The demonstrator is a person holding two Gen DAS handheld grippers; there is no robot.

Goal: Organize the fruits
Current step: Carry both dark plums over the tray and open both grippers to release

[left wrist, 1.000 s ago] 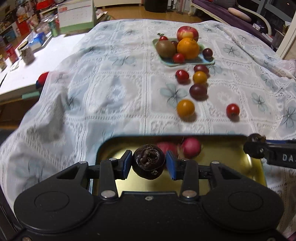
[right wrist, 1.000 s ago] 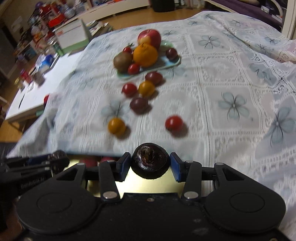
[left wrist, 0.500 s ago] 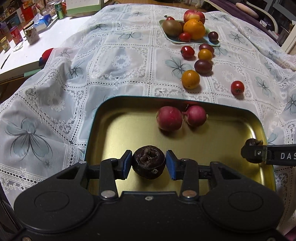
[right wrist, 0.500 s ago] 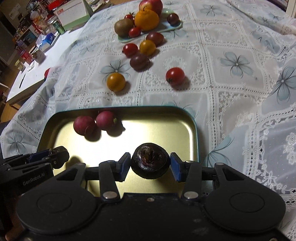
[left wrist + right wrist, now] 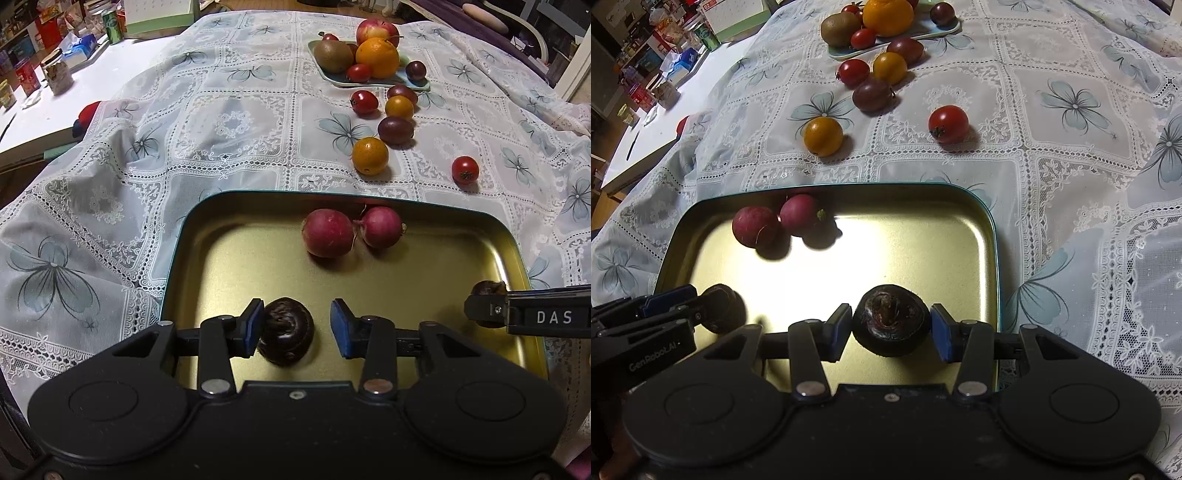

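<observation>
The left gripper [image 5: 296, 327] stands spread over the gold tray [image 5: 229, 266] – a dark fruit [image 5: 286, 331] touches only its left pad, clear of the other. The right gripper [image 5: 889, 332] holds a second dark fruit [image 5: 891, 319], a sliver of gap on one side – grip uncertain. Two red fruits [image 5: 327, 237] lie ahead in the tray

the middle of the gold tray [image 5: 229, 258] is lying bare, giving room between two radishes [image 5: 328, 237] crowding its far edge and the near edge, where both grippers are sitting. the left gripper [image 5: 297, 328] is standing apart around a dark fruit [image 5: 286, 330], with a gap on one side; the right gripper [image 5: 890, 328] is closing off the near right corner. beyond the far edge, loose tomatoes [image 5: 823, 136] are dotting the tablecloth [image 5: 1071, 184], leaving its right side free.
</observation>
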